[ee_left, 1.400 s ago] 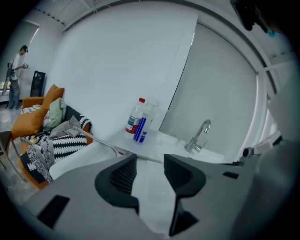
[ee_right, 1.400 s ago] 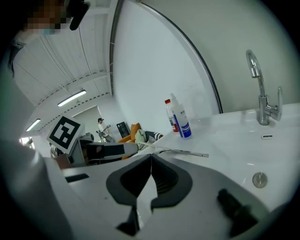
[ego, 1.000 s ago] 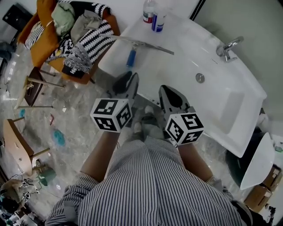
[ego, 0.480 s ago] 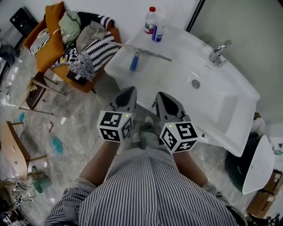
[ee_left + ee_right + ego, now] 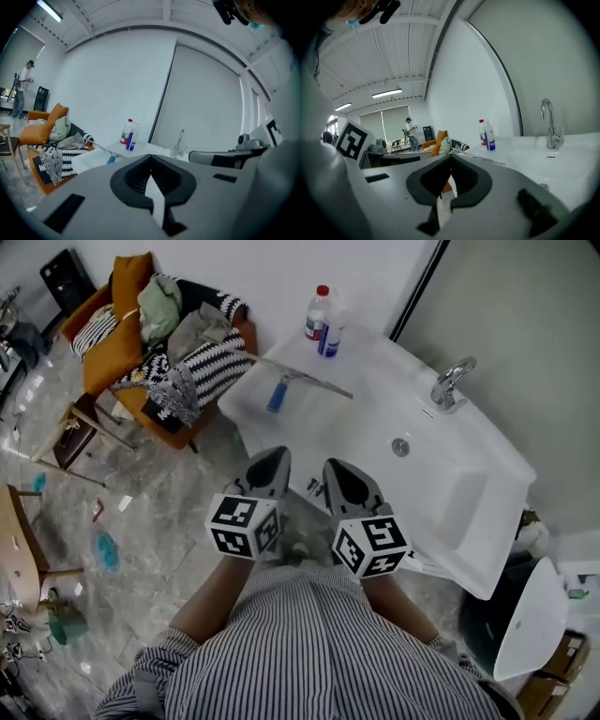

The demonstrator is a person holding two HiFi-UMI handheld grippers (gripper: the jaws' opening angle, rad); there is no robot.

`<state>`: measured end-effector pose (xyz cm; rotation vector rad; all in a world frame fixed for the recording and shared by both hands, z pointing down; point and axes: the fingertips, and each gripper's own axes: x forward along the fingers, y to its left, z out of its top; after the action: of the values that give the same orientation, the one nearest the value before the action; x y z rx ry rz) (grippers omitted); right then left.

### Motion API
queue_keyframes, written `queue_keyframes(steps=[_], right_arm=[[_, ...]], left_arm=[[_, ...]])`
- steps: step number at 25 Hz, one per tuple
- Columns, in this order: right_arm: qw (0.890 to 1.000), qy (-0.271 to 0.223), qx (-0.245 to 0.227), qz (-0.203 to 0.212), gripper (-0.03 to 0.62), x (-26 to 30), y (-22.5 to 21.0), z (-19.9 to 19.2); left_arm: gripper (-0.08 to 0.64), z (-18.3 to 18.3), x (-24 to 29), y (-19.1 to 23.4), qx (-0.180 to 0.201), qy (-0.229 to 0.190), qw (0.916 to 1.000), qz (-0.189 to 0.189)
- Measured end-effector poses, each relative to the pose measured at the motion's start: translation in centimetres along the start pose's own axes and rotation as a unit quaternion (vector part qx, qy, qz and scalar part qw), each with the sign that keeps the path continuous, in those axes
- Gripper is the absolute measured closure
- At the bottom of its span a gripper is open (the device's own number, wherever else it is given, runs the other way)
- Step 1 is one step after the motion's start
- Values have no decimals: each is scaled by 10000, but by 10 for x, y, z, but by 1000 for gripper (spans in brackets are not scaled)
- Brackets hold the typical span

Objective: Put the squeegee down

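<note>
The squeegee (image 5: 275, 395), with a blue handle and a long metal blade, lies flat on the left end of the white sink counter (image 5: 375, 418); nothing holds it. It also shows small in the left gripper view (image 5: 111, 160), and its blade in the right gripper view (image 5: 487, 160). My left gripper (image 5: 272, 461) and right gripper (image 5: 334, 472) hang side by side in front of the counter's near edge, well short of the squeegee. Both are shut with nothing between their jaws, and the tips meet in the gripper views (image 5: 150, 157) (image 5: 450, 157).
Two bottles (image 5: 322, 310) stand at the counter's back edge, and a chrome faucet (image 5: 448, 382) rises behind the basin drain (image 5: 400, 447). An orange armchair (image 5: 117, 343) piled with clothes stands left of the sink. Wooden chairs and litter are on the marble floor at left.
Both grippers have drawn back from the sink toward my body and risen a little. The squeegee stays lying on the counter.
</note>
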<state>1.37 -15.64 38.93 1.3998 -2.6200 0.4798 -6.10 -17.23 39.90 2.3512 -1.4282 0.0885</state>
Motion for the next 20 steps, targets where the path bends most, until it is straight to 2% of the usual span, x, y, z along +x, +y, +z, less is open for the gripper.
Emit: queue_keyframes(steps=[4,10,20], right_arm=[[9999,113,-87,84,577,-1,-8,-2],[9998,89,-77,179,577,3,-11,1],[9996,157,4,214,577,13,-8,-6]], left_arm=[[548,1,4,-16,-9,48,9999,91],[547,-1,9,-15,2,149,9996,250],[546,0,16,-10,-30,212,9998,41]])
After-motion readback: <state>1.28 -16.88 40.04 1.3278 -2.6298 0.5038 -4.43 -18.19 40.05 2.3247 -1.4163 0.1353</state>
